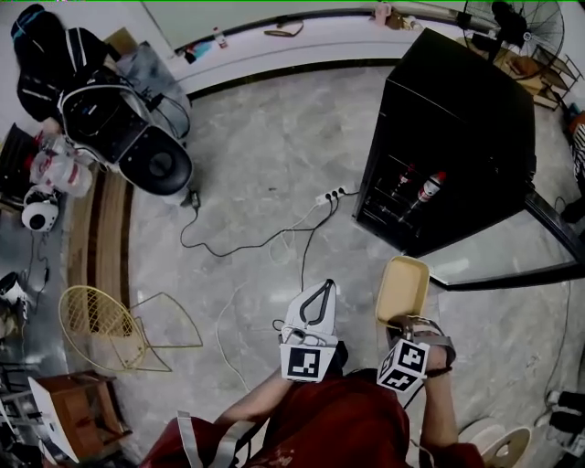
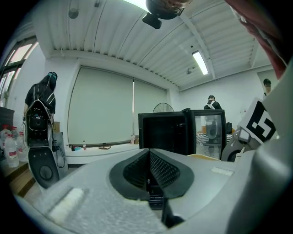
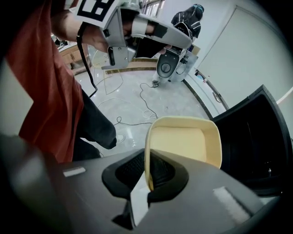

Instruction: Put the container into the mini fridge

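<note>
A shallow pale yellow container [image 1: 402, 287] hangs over the floor in front of the black mini fridge [image 1: 452, 128], whose glass door [image 1: 498, 265] stands swung open to the right. Bottles [image 1: 428, 188] show on its shelves. My right gripper [image 1: 403, 322] is shut on the container's near rim; in the right gripper view the rim [image 3: 147, 171] is pinched between the pads, and the container [image 3: 185, 139] points toward the fridge [image 3: 256, 137]. My left gripper [image 1: 324, 289] is held beside it to the left, shut with nothing in it [image 2: 149, 155].
A power strip with cables [image 1: 331, 195] lies on the marble floor left of the fridge. A wire chair [image 1: 101, 320] and a wooden stool [image 1: 73, 402] stand at the left. A black and white machine [image 1: 137, 137] sits at far left, and a fan [image 1: 521, 27] behind the fridge.
</note>
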A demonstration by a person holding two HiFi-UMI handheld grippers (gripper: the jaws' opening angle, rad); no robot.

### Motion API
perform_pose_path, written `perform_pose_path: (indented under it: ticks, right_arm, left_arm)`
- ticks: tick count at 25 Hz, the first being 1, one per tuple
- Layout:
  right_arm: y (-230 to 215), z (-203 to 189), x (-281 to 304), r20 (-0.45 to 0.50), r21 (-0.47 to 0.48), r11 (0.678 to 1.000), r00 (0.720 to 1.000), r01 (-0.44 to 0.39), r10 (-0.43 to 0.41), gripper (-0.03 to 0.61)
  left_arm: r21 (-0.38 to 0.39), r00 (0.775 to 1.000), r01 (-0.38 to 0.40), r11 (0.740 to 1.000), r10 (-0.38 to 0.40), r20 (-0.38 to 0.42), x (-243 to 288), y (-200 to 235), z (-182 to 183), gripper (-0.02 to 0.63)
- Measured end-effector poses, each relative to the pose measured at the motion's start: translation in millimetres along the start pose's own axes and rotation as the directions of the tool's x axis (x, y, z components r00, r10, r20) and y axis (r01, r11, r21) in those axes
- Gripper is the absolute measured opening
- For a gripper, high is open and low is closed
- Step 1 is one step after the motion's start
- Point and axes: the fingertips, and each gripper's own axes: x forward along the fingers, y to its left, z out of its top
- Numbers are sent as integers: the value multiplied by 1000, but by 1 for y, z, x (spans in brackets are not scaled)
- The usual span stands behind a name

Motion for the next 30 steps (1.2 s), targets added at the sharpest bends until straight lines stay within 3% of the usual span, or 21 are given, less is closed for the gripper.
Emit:
perform_pose_path:
  ticks: [5,13,20,30]
  right_arm:
    - [-28,8,8,-1,40,999,1000,15,-14,17]
    - [-58,0,20,10,79,997,1000,4,-5,17]
    - [-107,-19,41,51,92,996,999,-11,6,17]
    - [-183,-48,58,98,86,996,995,7,-15,17]
  left_arm:
    - [27,999,37,999,-38,28,30,12,3,5]
    - [29,998,60,998,-60,9,67,9,6,5]
    - [22,999,26,999,-27,25,117,4,20,5]
    - [48,1000,9,999,-8,-16,197,-13,18,5]
